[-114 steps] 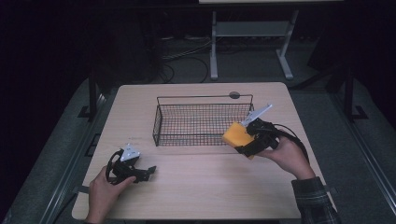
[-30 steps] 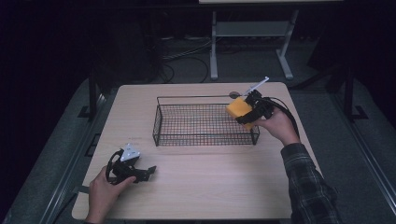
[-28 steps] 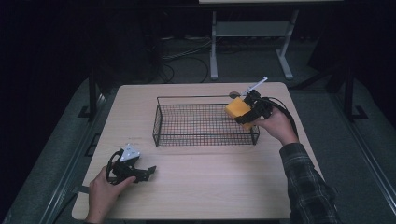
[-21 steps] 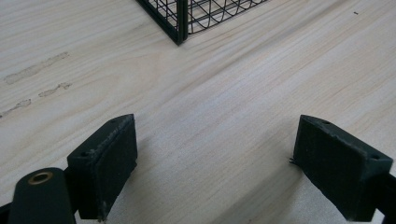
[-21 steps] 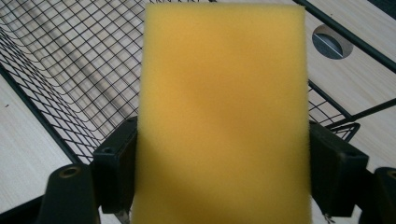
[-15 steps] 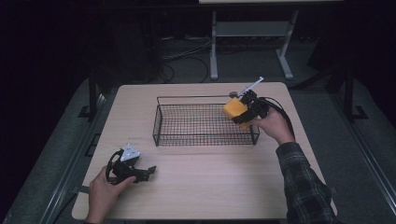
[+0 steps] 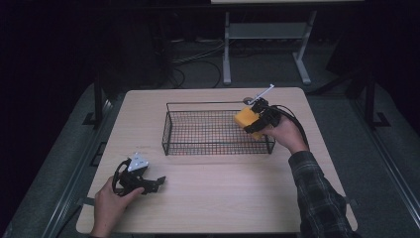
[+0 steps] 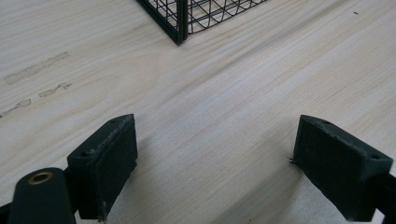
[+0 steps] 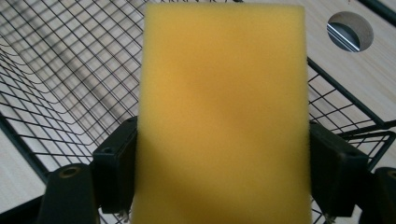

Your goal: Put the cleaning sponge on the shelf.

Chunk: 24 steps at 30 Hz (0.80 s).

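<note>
A yellow sponge [image 7: 246, 119] [image 9: 224, 116] hangs over the right end of the black wire basket [image 7: 198, 130], just above its rim. My right gripper [image 7: 252, 124] [image 9: 224, 182] is shut on it, a jaw pressed against each side. The basket's mesh floor [image 9: 60, 70] lies below the sponge and looks empty. My left gripper [image 7: 154, 183] [image 8: 215, 163] rests low over the table near the front left corner, open with only bare wood between its jaws. The basket's near corner [image 8: 180, 21] stands ahead of it.
The light wooden table [image 7: 223, 193] has a round cable hole [image 7: 247, 100] [image 9: 349, 31] behind the basket's right end. Beyond the table stand a metal frame [image 7: 267, 44] and loose cables on a dark floor. Faint smudges [image 8: 32, 79] mark the wood by the left gripper.
My right hand has carried the sponge from beside the basket's front right corner up and back, then slightly left over its right end. The left gripper has stayed put.
</note>
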Each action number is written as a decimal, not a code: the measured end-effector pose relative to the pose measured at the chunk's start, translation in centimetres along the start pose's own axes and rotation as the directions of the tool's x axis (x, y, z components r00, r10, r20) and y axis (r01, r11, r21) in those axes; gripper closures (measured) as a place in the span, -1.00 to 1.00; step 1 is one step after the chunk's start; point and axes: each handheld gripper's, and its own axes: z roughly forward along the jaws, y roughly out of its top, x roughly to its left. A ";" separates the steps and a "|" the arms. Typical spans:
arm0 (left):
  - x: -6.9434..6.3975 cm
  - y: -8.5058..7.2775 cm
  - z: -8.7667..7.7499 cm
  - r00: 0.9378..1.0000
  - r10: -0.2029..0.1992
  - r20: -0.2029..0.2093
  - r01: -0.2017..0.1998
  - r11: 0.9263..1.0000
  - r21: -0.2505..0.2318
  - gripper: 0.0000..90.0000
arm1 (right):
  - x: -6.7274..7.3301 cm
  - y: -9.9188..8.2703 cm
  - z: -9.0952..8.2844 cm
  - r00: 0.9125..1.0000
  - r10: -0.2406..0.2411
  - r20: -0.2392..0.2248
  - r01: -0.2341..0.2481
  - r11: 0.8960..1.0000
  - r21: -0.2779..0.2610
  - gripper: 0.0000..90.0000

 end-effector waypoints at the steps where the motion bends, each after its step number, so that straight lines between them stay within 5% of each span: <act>1: 0.0 0.0 0.0 1.000 0.000 0.000 0.000 1.000 0.000 -0.72 | 0.0 0.0 0.0 1.000 0.000 0.000 0.000 1.000 0.000 -0.49; 24: 0.0 0.0 0.0 1.000 0.000 0.000 0.000 1.000 0.000 -0.72 | -0.1 -1.0 2.8 1.000 0.004 -0.020 -0.003 0.998 0.065 -0.50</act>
